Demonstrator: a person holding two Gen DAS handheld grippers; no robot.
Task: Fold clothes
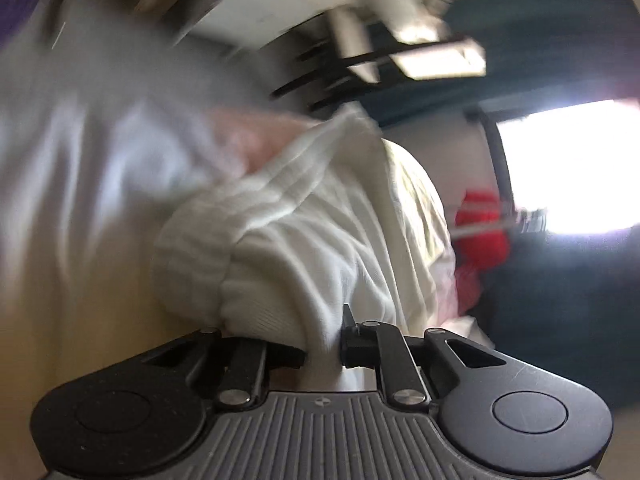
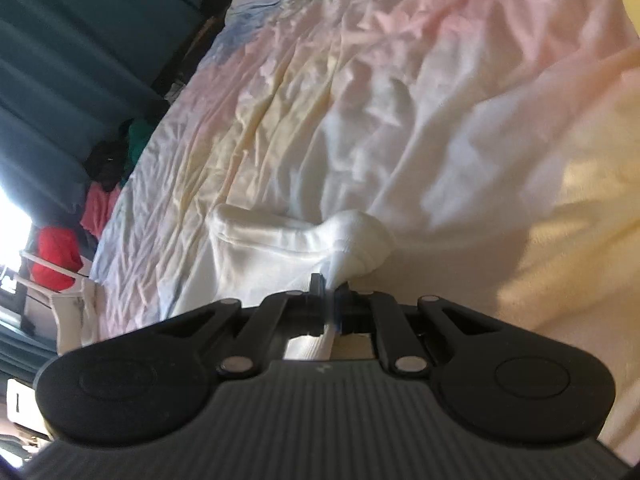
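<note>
A white ribbed garment (image 1: 304, 236) fills the middle of the left wrist view, bunched and hanging close to the lens. My left gripper (image 1: 324, 344) is shut on a fold of it, cloth running down between the jaws. In the right wrist view the same white garment (image 2: 280, 252) lies against the pastel bedsheet (image 2: 360, 100), one thick rolled end sticking up at the right. My right gripper (image 2: 330, 300) is shut on its near edge, a thin strip of cloth pinched between the fingers. The left view is motion-blurred.
The wrinkled pink, yellow and blue sheet covers the whole bed. Red clothes (image 2: 56, 256) and dark and green ones (image 2: 120, 152) pile up beyond the bed's far edge, by teal curtains (image 2: 60, 40). A bright window (image 1: 568, 168) and red cloth (image 1: 480, 224) show at right.
</note>
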